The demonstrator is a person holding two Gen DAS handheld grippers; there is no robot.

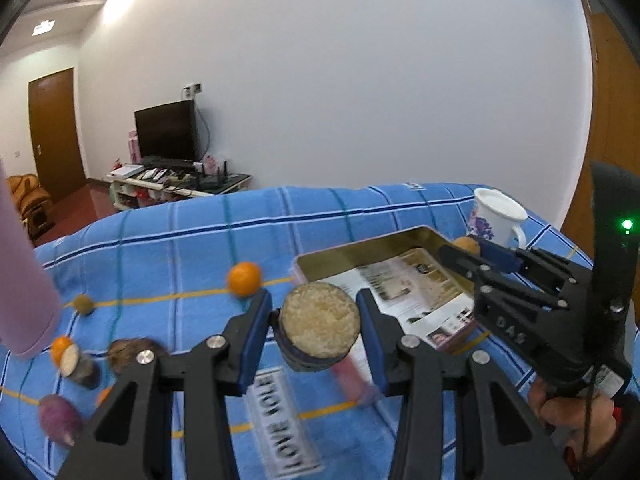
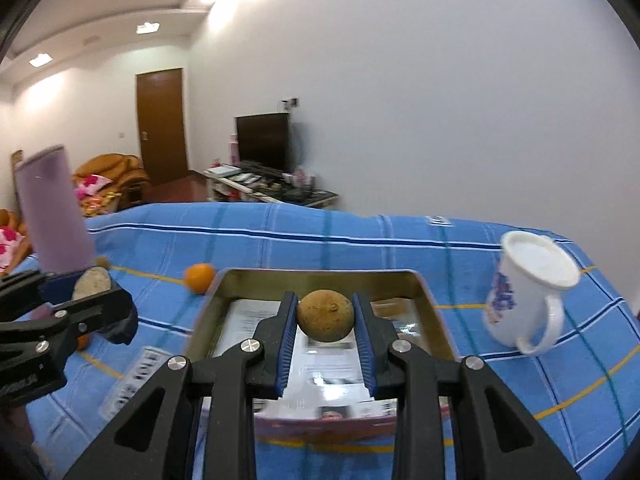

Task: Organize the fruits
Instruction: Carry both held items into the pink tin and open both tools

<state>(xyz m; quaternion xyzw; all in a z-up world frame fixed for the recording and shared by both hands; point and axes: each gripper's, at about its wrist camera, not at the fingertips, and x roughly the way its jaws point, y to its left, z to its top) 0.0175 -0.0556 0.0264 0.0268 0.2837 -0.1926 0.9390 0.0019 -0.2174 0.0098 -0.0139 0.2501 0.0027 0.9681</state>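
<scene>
The mug (image 2: 528, 300) stands right of the tray (image 2: 432, 312), an orange (image 2: 199, 277) left.

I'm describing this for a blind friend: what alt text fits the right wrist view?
The right gripper holds a small round brown fruit above an open gold tin lined with printed paper, on a blue checked cloth. A white mug stands right; an orange lies left.

1. Two whole oranges: one orange (image 1: 244, 278) left of the tin tray (image 1: 360, 246), another (image 1: 61, 349) farther left.
2. One mug (image 1: 498, 216) behind the tray.
3. Two grippers, each holding one fruit.
</scene>
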